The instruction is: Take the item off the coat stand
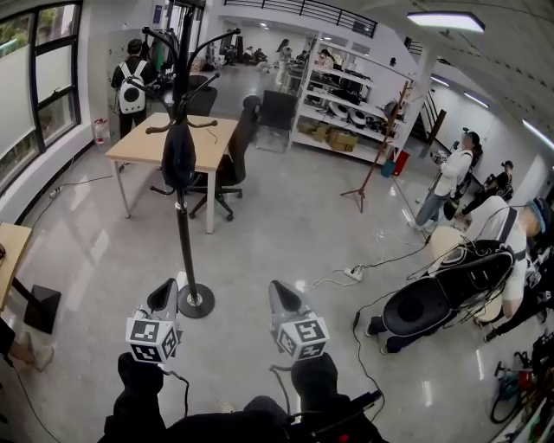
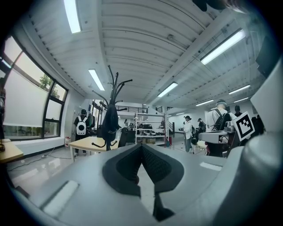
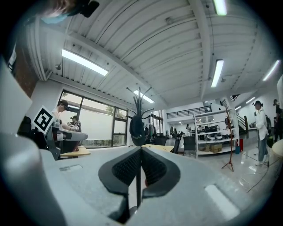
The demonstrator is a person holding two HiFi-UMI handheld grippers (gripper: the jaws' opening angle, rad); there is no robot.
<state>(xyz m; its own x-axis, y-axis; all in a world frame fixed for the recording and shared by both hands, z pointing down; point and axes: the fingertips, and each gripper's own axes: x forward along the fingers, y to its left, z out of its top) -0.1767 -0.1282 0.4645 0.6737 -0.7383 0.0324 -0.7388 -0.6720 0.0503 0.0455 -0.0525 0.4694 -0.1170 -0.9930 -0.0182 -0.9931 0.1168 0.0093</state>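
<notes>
The wooden worktop [image 1: 138, 143] stands at the far left, just behind the black coat stand [image 1: 185, 234]. A dark bag [image 1: 179, 156] hangs high on this stand, well apart from both claws. The left claw [image 1: 164, 292] and the right claw [image 1: 284, 292] are near, each with jaws together and empty.

Bright, even light falls from ceiling strip lamps [image 1: 444, 19] and tall windows [image 1: 54, 95]. The glossy floor [image 1: 286, 234] carries soft glare, and the coat stand [image 1: 185, 242] shows dark against it. Fisheye distortion bends the edges, and the corners of both gripper views vignette to black.
</notes>
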